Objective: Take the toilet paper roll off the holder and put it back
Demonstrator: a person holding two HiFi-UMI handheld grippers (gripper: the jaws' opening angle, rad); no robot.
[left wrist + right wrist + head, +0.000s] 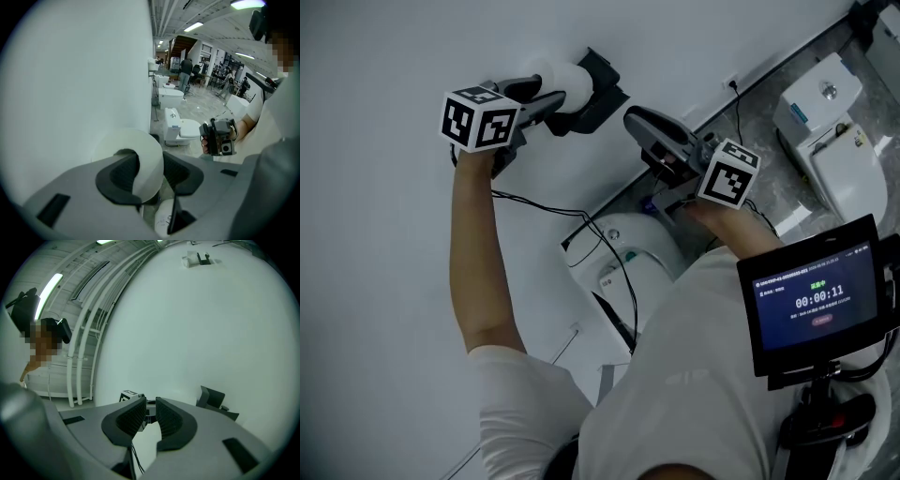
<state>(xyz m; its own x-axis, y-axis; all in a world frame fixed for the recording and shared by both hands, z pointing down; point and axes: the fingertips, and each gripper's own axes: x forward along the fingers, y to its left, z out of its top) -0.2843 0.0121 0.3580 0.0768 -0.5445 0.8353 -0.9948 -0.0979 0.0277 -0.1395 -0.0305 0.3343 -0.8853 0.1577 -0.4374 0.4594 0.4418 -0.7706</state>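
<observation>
The white toilet paper roll [565, 81] is against the white wall, next to the black holder [602, 86]. My left gripper [555, 96] reaches up to it, and its jaws are shut on the roll [143, 159], one dark pad on each side. Whether the roll still sits on the holder's arm I cannot tell. My right gripper [635, 119] hangs to the right of the holder, touching nothing. Its jaws [148, 405] stand a narrow gap apart with nothing between them. The holder [213, 400] shows at the right of that view.
A white toilet [630, 255] stands below the holder and another [825, 117] at the upper right. A black cable [581, 220] trails down from the left gripper. A screen with a timer [816, 300] sits at the lower right. Several toilets [180, 127] and people stand farther off.
</observation>
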